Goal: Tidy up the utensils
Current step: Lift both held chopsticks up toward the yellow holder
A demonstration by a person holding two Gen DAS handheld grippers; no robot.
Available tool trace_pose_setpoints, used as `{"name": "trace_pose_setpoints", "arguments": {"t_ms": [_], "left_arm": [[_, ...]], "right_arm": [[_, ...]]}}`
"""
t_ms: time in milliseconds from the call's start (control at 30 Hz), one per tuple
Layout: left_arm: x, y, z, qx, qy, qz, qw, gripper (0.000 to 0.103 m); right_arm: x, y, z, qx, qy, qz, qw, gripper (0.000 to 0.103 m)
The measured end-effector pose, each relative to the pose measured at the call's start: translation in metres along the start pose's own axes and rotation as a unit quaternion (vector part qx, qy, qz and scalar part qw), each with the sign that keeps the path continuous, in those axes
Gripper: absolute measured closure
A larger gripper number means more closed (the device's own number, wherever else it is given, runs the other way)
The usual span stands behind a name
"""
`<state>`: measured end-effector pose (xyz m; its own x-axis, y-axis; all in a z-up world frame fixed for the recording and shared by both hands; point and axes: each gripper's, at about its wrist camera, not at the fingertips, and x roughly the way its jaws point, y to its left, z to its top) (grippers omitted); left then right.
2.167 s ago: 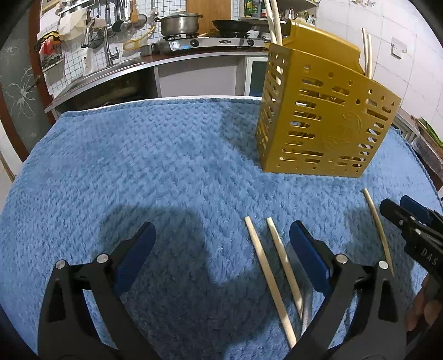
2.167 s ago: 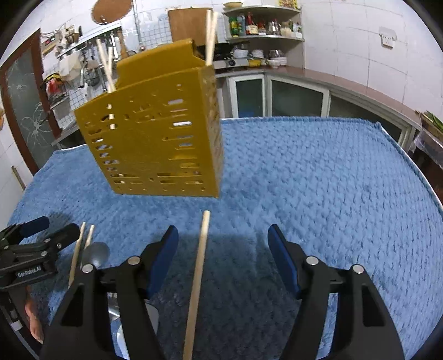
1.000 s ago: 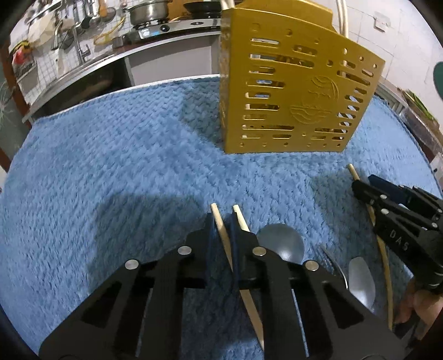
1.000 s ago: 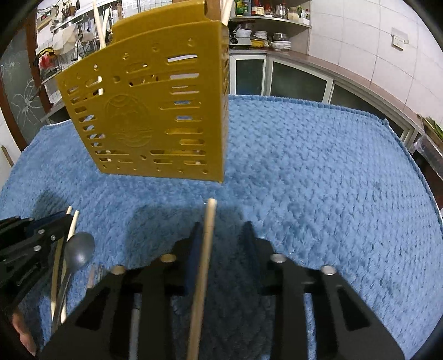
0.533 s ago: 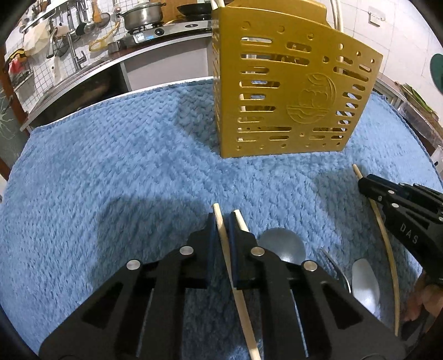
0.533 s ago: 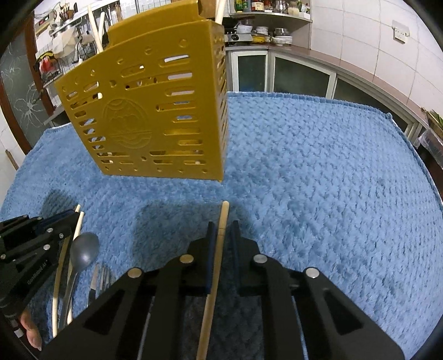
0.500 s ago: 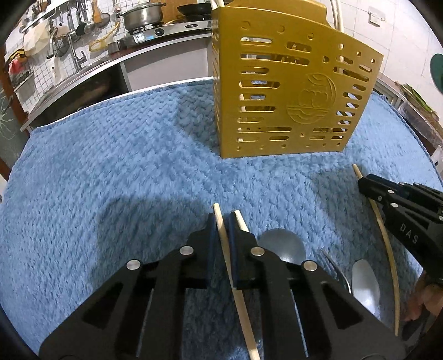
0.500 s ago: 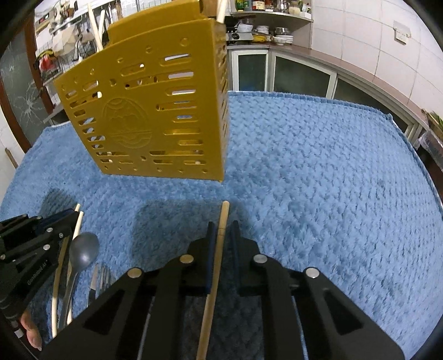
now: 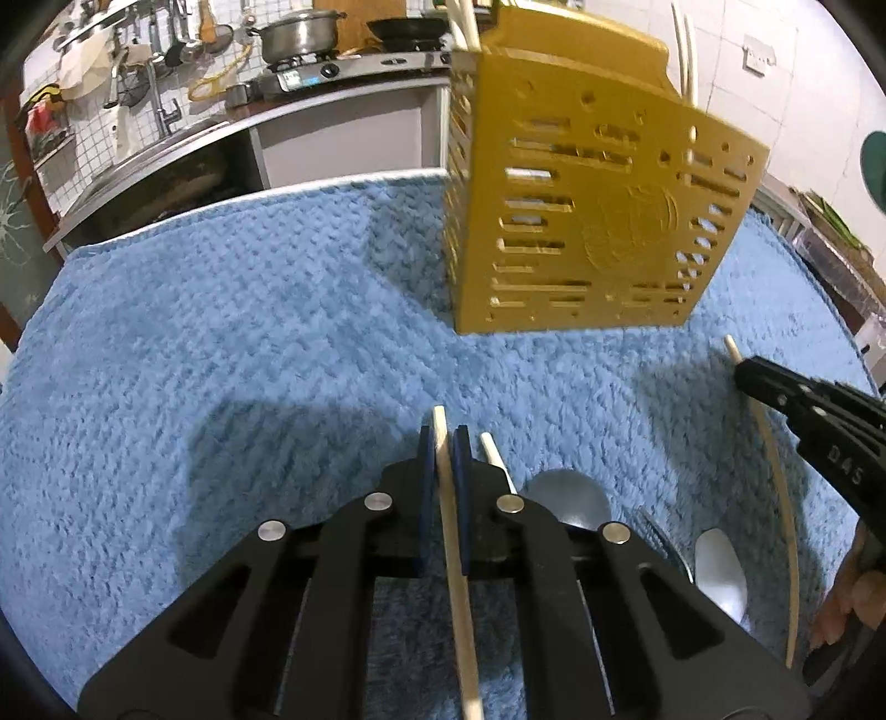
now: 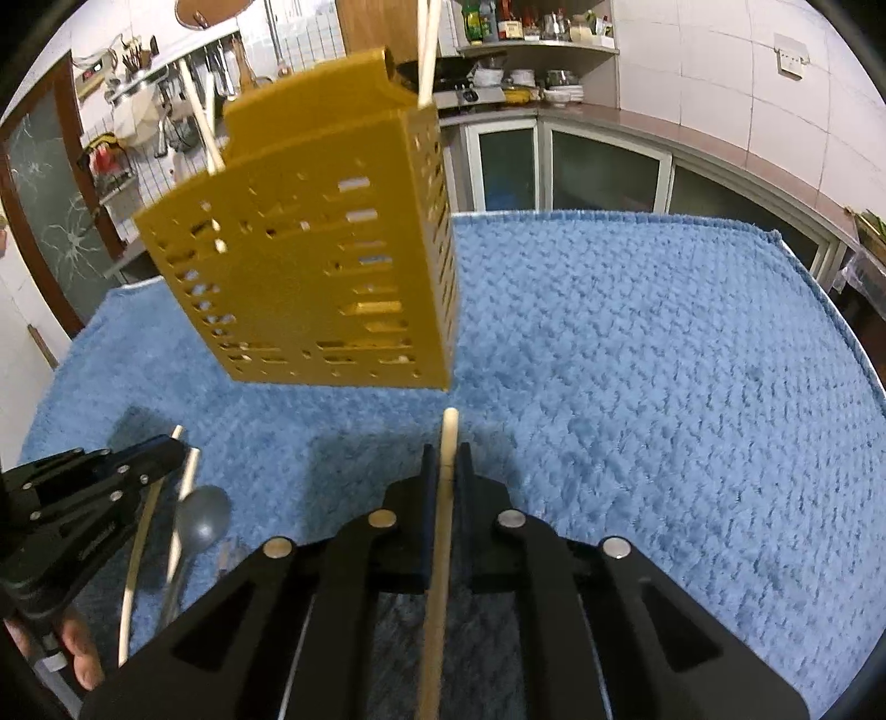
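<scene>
A yellow slotted utensil holder stands on the blue towel, with several chopsticks sticking out of its top; it also shows in the right wrist view. My left gripper is shut on a chopstick and holds it above the towel. My right gripper is shut on another chopstick, its tip near the holder's base. A loose chopstick, two spoons and a fork lie on the towel between the grippers.
The right gripper shows at the right edge of the left wrist view; the left one at the left edge of the right wrist view. A kitchen counter with a stove and pot runs behind the table.
Both grippers closed on a chopstick each and have since lifted, tilting up. The holder now sits higher and more to the right in the left view.
</scene>
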<state>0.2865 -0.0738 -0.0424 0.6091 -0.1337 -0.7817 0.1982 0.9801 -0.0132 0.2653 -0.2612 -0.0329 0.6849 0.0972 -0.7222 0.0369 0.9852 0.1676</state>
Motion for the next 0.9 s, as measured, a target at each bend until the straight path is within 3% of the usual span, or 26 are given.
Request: {"name": "trace_pose_setpoints", "arguments": {"t_ms": [300,500,733,900], "left_arm": [[-0.027,0.007,0.004,-0.011,-0.035,-0.004,0.9993,0.099],[-0.071,0.005,0.013,-0.013,-0.093,-0.018,0.9954,0.099],[-0.125,0.0,0.03,-0.006,-0.184,-0.025,0.9825,0.099],[-0.15,-0.006,0.052,-0.003,-0.229,-0.024,0.973,0.099]], "right_arm": [[-0.032,-0.003,0.002,0.006,-0.043,0.01,0.999,0.097],[-0.067,-0.011,0.004,0.024,-0.098,0.021,0.995,0.097],[-0.111,-0.013,0.023,0.027,-0.175,0.018,0.984,0.097],[-0.143,-0.011,0.046,0.024,-0.223,0.021,0.974,0.097]]}}
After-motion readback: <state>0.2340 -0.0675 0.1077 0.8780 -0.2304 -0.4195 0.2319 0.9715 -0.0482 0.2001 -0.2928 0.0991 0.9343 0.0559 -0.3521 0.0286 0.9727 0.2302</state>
